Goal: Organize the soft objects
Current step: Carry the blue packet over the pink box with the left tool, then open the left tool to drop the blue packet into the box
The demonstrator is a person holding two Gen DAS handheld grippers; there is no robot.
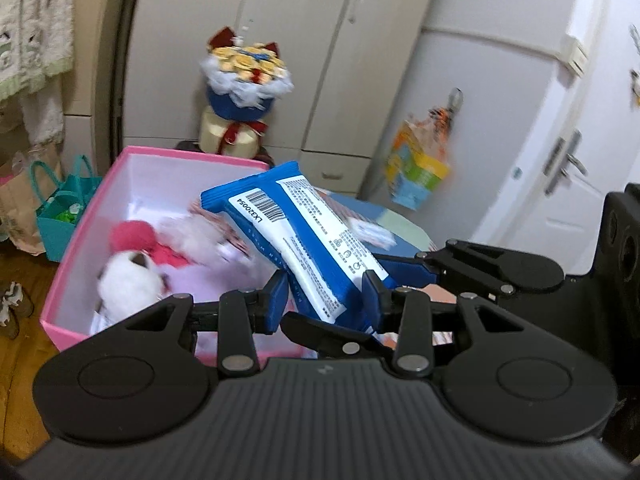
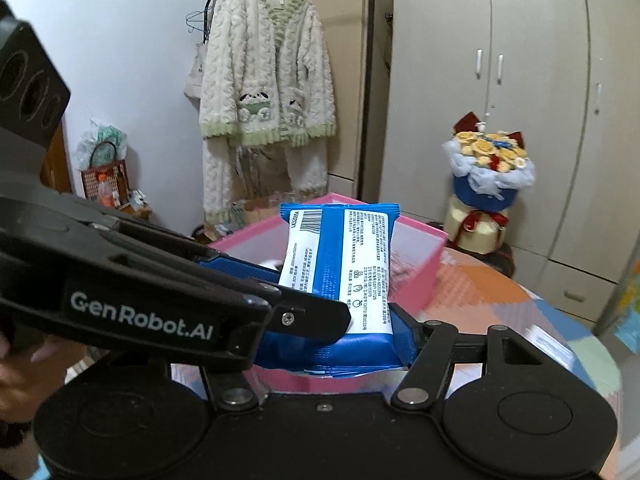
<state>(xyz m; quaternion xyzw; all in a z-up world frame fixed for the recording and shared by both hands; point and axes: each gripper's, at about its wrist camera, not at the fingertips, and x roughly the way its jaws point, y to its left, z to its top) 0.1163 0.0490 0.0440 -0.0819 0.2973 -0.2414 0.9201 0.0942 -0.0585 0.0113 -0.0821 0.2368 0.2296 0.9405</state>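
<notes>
So both grippers have the blue-and-white wipes pack (image 1: 304, 236) pinched, left gripper (image 1: 324, 300) and right gripper (image 2: 336, 312) clamped on its near end, the pack tilted above the pink box (image 1: 80, 232), plush toys (image 1: 136, 264) at nine o'clock.

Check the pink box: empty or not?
Not empty. The pink box is open-topped and holds a white plush and a pink plush; the left wrist view shows both on its floor.

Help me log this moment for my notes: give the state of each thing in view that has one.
blue wipes pack: held by both grippers, tilted, above the box
left gripper: shut on the pack
right gripper: shut on the pack
pink box: open, plush toys inside
wardrobe doors: closed
</notes>
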